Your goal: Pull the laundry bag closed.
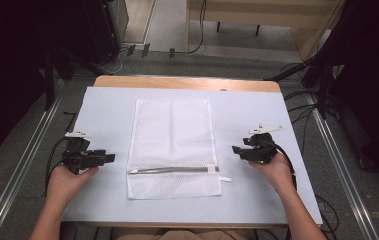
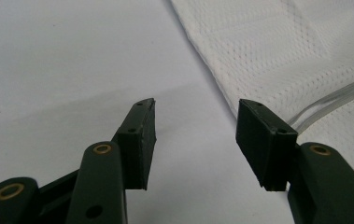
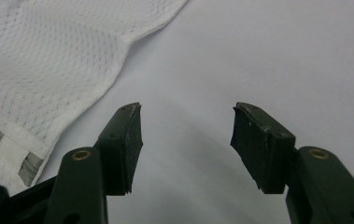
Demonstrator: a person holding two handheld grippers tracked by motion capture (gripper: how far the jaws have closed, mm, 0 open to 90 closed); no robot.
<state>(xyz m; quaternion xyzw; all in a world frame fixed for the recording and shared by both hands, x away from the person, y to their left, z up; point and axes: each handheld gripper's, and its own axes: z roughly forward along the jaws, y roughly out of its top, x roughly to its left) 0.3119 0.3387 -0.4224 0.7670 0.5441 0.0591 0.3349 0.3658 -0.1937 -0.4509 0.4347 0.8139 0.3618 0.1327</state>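
Mesh laundry bag (image 1: 173,146) lies flat in the middle of the counter (image 1: 102,107), untouched, between both hands.

Near edge first: the zipper (image 1: 173,170) runs across the bag's near end, so each side should probably be pinched just beside it. The left gripper (image 1: 108,158) and right gripper (image 1: 235,149) rest on either side, fingers (image 2: 139,140) spread wide and empty; slide one finger under the hem before closing. The far end lies smooth.

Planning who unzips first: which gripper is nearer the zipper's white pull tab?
Right. The right gripper sits just beside the pull tab, off the mesh bag's edge; the left gripper is across the bag.
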